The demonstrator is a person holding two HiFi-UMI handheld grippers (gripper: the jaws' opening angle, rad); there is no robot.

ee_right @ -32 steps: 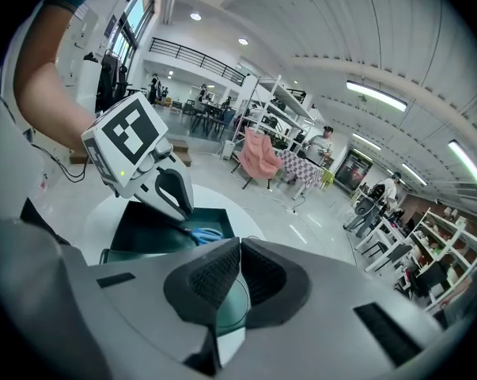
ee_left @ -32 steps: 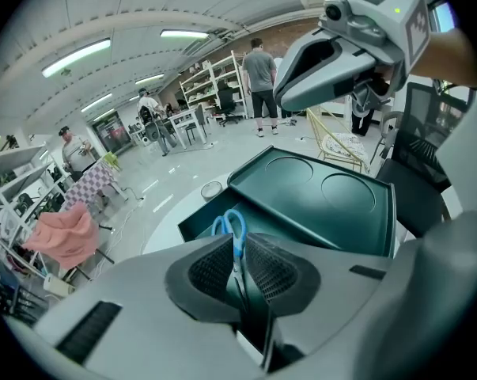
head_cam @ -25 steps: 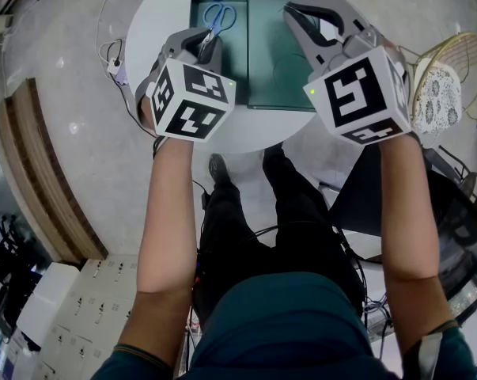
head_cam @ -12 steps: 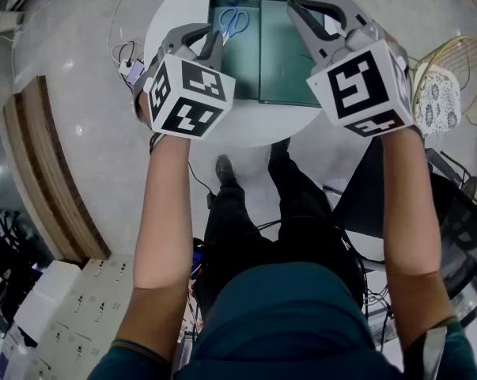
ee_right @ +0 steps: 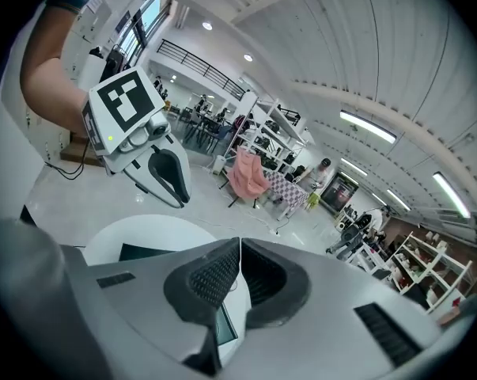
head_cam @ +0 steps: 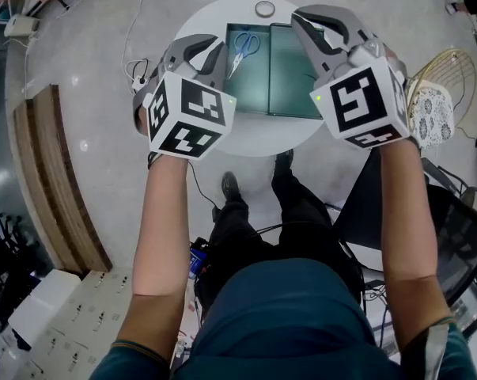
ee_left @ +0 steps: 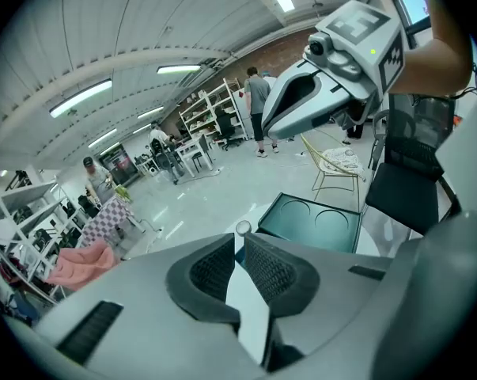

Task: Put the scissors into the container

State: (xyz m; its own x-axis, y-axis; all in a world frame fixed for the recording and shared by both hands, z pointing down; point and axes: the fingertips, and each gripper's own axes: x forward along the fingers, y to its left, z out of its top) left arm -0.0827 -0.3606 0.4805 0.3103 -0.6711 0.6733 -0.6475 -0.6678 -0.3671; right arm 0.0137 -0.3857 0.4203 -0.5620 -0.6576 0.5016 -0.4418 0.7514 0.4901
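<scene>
The left hand-held gripper hangs above the near-left part of the round white bench. Its own view shows the jaws drawn almost together, with only a thin slit between the ribbed pads and nothing caught in it. The right hand-held gripper is held beside it, over the right half of the dark green container. Its jaws are pressed together at the tips and carry nothing. The scissors, with blue handles, lie inside the container's left compartment, just ahead of the left hand-held gripper's tips and slightly to their right, untouched by either tool. From the right hand-held gripper they lie off to the left, across the divide between the container's two halves. Beyond both tools, at the far edge of the bench past the container, sits a small tape roll. To the right of the right hand-held gripper, off the bench, stands a wire chair with a patterned cushion.
</scene>
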